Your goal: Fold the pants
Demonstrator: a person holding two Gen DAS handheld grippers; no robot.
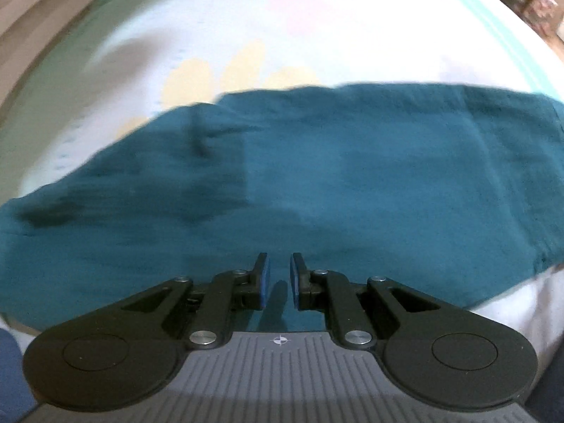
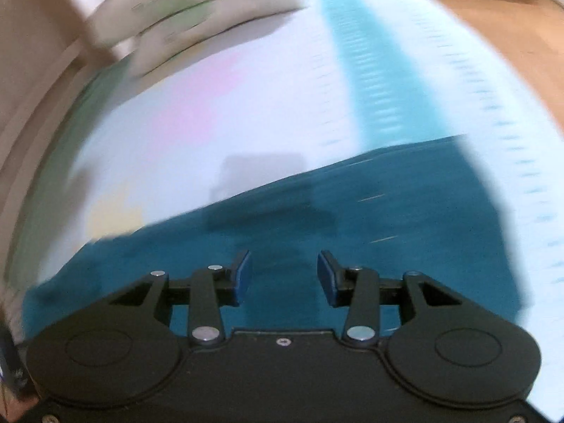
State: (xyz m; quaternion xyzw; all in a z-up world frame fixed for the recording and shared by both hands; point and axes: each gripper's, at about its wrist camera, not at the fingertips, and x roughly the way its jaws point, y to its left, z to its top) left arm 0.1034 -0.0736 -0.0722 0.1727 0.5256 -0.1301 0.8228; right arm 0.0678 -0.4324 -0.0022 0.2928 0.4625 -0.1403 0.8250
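Teal pants (image 1: 317, 183) lie flat in a long band across a white bedsheet (image 1: 246, 35). My left gripper (image 1: 279, 275) hovers over the near edge of the pants, jaws slightly apart with nothing between them. In the right wrist view the same pants (image 2: 387, 211) lie under and ahead of my right gripper (image 2: 283, 273), which is open wide and empty; that view is motion-blurred. The end of the pants reaches the right side there.
The sheet has yellow (image 1: 197, 77) and pink (image 2: 197, 98) patches and a turquoise stripe (image 2: 370, 70). Pillows or folded bedding (image 2: 183, 17) lie at the far end. A wooden floor (image 2: 511, 42) shows beyond the bed's right edge.
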